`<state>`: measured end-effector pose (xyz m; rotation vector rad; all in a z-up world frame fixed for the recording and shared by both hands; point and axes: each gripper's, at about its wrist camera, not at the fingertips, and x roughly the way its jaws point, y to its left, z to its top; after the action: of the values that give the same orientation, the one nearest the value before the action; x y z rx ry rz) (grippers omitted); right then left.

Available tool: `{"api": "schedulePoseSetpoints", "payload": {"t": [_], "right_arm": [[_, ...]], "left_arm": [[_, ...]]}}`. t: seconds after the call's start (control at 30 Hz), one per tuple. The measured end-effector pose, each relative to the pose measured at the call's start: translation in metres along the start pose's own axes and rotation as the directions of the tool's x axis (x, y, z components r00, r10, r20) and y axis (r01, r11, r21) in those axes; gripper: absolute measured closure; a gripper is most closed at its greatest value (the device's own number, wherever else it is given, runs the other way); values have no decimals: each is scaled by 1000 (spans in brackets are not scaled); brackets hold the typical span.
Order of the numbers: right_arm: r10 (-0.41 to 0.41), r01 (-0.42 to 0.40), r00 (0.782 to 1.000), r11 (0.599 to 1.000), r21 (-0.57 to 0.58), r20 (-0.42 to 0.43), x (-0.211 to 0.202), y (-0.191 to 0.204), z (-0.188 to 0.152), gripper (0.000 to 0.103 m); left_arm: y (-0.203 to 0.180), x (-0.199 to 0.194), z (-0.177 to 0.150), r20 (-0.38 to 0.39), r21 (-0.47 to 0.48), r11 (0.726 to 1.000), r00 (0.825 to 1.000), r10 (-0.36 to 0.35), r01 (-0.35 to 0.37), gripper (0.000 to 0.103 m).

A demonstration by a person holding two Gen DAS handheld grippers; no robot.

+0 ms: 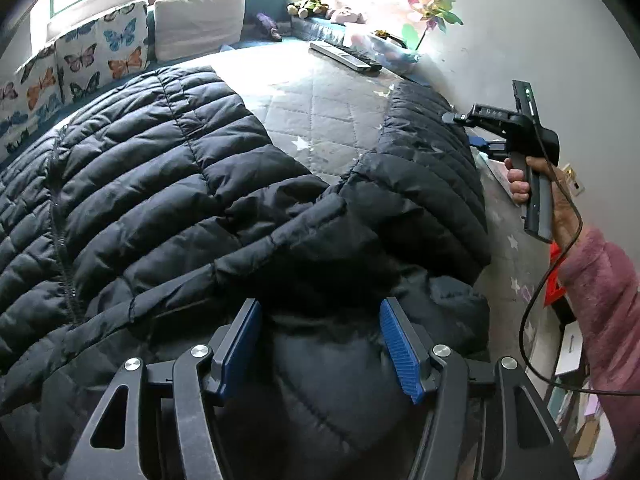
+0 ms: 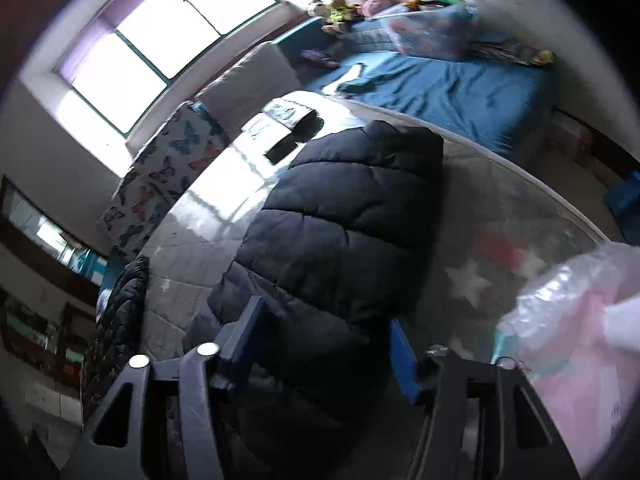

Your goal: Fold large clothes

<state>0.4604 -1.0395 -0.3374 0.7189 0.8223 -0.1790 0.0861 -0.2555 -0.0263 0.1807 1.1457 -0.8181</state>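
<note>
The black puffer jacket [image 1: 192, 184] lies spread on the grey quilted mattress [image 1: 316, 108]. The left gripper [image 1: 320, 336] stands open over its collar end, pads apart. The right gripper [image 2: 326, 344] straddles a sleeve [image 2: 344, 216], jaws parted, not pinching.

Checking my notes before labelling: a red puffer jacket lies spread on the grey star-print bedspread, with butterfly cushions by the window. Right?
Not quite: the puffer jacket is black, not red, as the left wrist view shows. It does lie on the grey star-print bedspread, butterfly cushions by the window.
</note>
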Motion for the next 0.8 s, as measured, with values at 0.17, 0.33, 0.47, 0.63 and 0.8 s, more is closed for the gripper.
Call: {"api": "schedulePoseSetpoints", "payload": {"t": [0.17,0.33,0.47,0.63,0.8], "right_arm": [[36,-36,999,999,15,17,-8,5,5,89],[106,-103,987,994,-37,119,-62,43,11,92],[174,-150,966,980,-133,189,-112,94,9,92],[303,-221,927,917,-333,221,-174,193,-14,92],[407,-276,899,815,-509,163,-196,290,-63,92]], "left_arm": [[-1,-1,1,0,-2,1000,1000,0,0,37],[-2,-16,3,22,-18,1000,1000,-6,6,37],[-1,-55,-4,102,-13,1000,995,4,-3,37],[23,-127,-36,242,-35,994,964,111,-106,32],[71,-182,-92,302,-146,971,925,228,-192,30]]}}
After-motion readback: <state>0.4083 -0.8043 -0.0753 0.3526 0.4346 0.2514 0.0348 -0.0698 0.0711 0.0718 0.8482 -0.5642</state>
